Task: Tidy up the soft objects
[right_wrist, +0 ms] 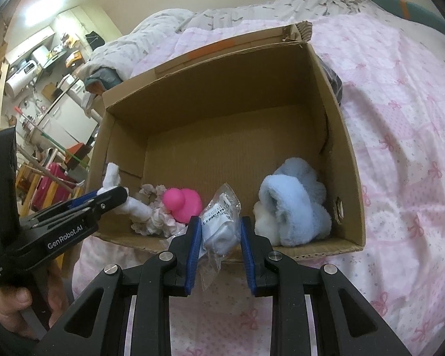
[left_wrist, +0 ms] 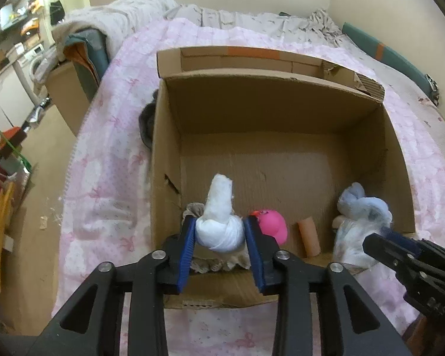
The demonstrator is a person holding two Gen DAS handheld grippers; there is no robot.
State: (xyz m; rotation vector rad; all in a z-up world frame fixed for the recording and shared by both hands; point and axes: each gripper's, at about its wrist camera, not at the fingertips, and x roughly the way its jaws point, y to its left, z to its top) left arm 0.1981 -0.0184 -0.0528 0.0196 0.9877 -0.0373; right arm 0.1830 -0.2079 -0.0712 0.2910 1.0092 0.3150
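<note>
Both tongs, left (left_wrist: 219, 234) pinching a white cloth bundle (left_wrist: 221, 225), right (right_wrist: 218, 234) a bagged item (right_wrist: 219, 222), hung over the box (right_wrist: 338, 136); release next.

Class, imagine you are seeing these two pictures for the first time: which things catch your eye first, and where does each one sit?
A big open cardboard box on a pink bedspread dominates. Along its near wall lie a bright pink rubber duck and, at the right, a fluffy blue plush. The left gripper has a knotted white cloth between its jaws, and the right gripper has a plastic-wrapped bundle between its own.
</note>
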